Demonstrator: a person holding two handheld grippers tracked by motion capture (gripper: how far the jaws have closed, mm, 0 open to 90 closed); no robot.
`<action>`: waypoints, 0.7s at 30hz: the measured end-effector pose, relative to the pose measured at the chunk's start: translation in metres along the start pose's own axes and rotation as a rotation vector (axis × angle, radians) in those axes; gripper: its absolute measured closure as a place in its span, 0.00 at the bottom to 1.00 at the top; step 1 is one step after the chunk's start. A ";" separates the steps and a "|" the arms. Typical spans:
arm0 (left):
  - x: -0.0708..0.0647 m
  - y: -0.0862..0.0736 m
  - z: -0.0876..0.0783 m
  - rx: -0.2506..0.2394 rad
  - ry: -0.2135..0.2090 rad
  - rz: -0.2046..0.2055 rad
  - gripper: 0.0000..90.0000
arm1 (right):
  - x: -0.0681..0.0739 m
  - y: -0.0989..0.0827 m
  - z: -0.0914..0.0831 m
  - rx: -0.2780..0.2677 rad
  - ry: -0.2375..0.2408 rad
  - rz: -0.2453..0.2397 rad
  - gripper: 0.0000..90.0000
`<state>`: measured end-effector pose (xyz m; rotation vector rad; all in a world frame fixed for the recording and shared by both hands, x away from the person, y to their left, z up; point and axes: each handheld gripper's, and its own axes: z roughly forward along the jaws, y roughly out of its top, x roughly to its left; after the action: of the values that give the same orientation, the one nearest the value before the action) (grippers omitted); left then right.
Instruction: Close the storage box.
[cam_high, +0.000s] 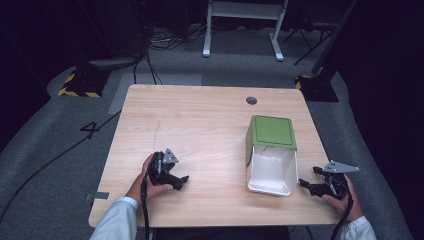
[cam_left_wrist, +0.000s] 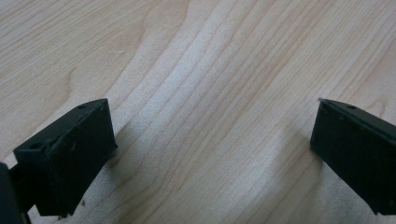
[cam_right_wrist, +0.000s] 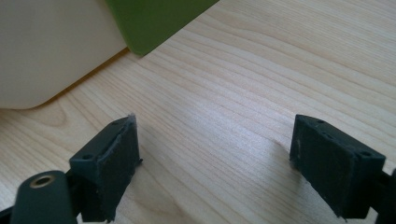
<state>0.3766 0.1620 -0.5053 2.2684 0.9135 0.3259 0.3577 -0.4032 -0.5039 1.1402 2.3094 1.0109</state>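
Observation:
A green box with a white open front (cam_high: 270, 154) lies on its side on the wooden table (cam_high: 200, 130), right of centre, its opening turned toward the person. My left gripper (cam_high: 181, 181) rests low near the front left of the table, held in a hand, open over bare wood (cam_left_wrist: 210, 116). My right gripper (cam_high: 306, 184) sits just right of the box's opening, close to the table's right front corner. Its jaws stand wide open with nothing between them, and the box's white wall (cam_right_wrist: 51, 46) and green side (cam_right_wrist: 149, 23) lie just ahead to the left.
A round grommet hole (cam_high: 251, 100) sits near the table's far edge. Behind the table are grey carpet, cables (cam_high: 150, 55), a white desk frame (cam_high: 242, 25) and yellow-black striped stand bases (cam_high: 80, 85). Bare wood stretches across the table's left and far parts.

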 end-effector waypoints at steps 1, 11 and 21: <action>0.000 0.000 0.000 0.000 0.000 0.002 0.00 | 0.000 0.000 0.000 0.000 0.002 -0.003 0.17; 0.000 0.000 0.000 0.000 0.004 0.000 0.00 | 0.004 -0.002 -0.009 -0.015 0.095 -0.081 0.26; 0.000 0.000 0.000 0.001 0.006 0.001 0.00 | 0.025 0.023 -0.042 -0.117 0.185 -0.126 0.27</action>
<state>0.3761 0.1621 -0.5051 2.2695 0.9159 0.3328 0.3295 -0.3924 -0.4589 0.8764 2.3927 1.2308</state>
